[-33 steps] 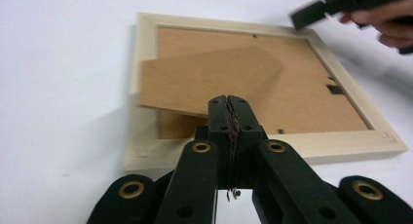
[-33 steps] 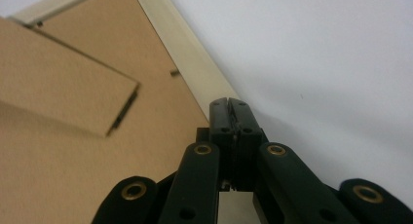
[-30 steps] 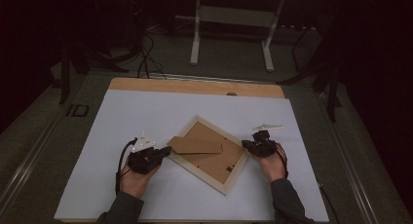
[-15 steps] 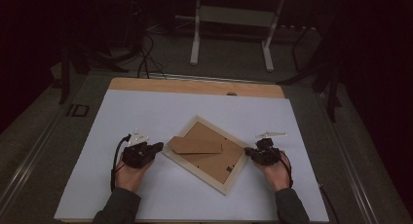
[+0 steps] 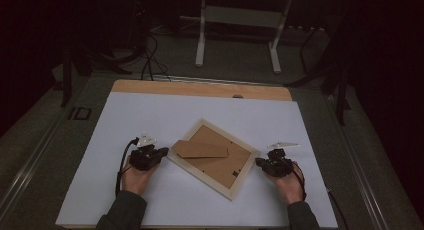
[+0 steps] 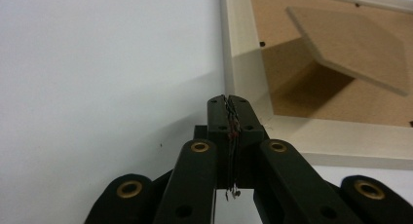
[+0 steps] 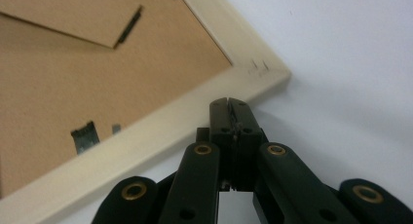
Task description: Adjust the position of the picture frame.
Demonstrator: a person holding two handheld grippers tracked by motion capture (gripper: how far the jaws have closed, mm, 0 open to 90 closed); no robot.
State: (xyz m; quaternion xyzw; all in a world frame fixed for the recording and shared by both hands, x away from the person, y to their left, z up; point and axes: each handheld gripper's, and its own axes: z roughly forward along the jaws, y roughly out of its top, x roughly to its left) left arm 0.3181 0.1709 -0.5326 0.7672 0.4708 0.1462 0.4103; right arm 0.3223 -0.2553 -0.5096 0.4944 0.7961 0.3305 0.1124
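Two grippers flank the picture frame [image 5: 214, 158], lying face down mid-table, long axis running far-left to near-right. Left gripper [image 5: 156, 154] and right gripper [image 5: 261, 163] both have jaws closed, empty, beside opposite corners.

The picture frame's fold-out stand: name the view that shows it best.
The high view: the stand lies whole across the frame's cardboard back. The left gripper view shows it propped up, casting a shadow; the right gripper view catches its tip.
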